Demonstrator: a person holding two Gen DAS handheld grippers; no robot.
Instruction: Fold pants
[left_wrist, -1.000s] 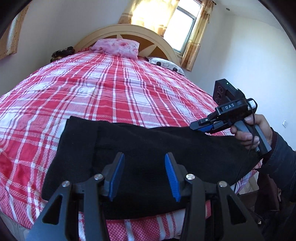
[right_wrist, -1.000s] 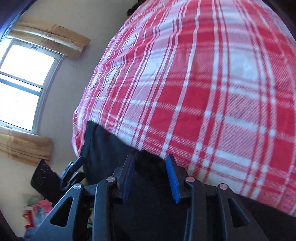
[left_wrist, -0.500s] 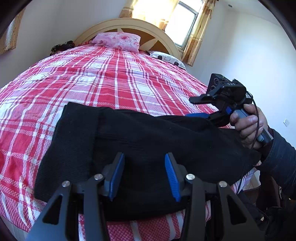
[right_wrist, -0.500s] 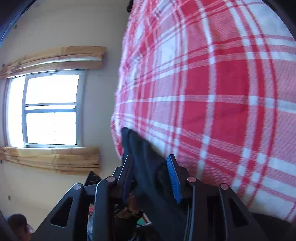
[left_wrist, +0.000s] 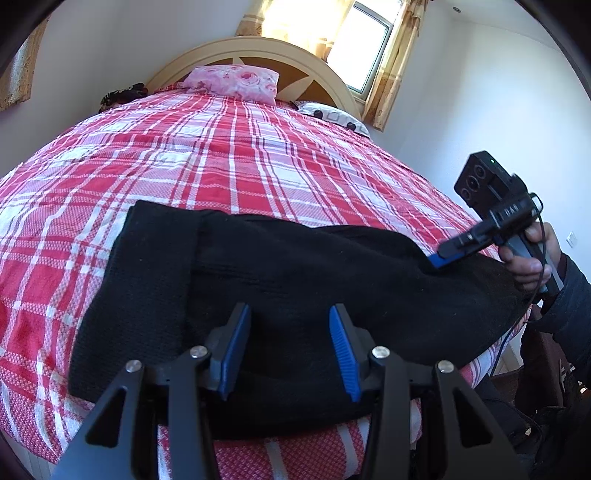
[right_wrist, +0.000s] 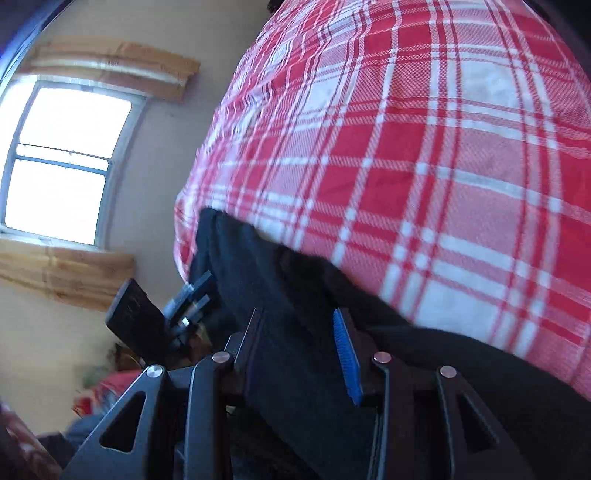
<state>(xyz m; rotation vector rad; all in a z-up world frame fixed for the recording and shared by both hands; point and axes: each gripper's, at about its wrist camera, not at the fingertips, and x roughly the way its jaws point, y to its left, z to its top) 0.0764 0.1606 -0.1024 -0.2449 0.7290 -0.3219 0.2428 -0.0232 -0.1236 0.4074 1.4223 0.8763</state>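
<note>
Black folded pants lie across the near edge of the red plaid bed. My left gripper sits over their near edge. Black cloth fills the gap between its blue pads, so it looks shut on the pants. A hand holds my right gripper at the pants' right end, its blue tip against the cloth. In the right wrist view the pants bunch between the jaws of the right gripper and hide its left pad. The left gripper shows at the far end.
A pink pillow and a spotted pillow lie by the curved headboard. A curtained window is behind it. White wall runs along the right. The bed's edge drops off just below the pants, with dark clutter on the floor at right.
The right gripper swung upward with the pants' end half a second ago and has come back down to the pants' right end. The left gripper kept still.
</note>
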